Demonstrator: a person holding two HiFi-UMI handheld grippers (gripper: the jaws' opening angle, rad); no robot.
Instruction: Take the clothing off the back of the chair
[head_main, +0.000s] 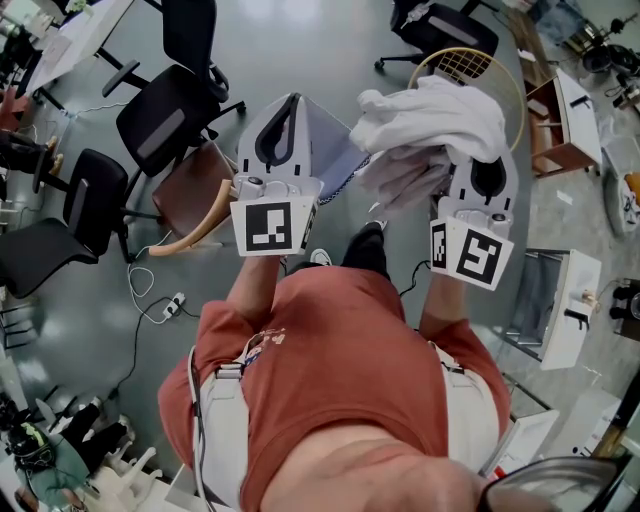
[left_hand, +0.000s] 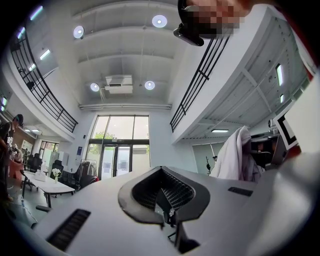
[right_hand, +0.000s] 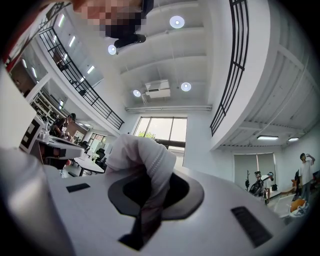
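White clothing, creased & bunched in a lump, sits clamped in right gripper, spilling over its tip. Left gripper, just left of right gripper, has jaws together, nothing betw. them. Garment type unclear. Right gripper's tips are hidden under cloth, and the grey fold beside it is hard to make out.

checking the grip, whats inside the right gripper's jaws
White clothing is pinched in the right gripper, bunching out above it. The fabric covers the pads themselves.
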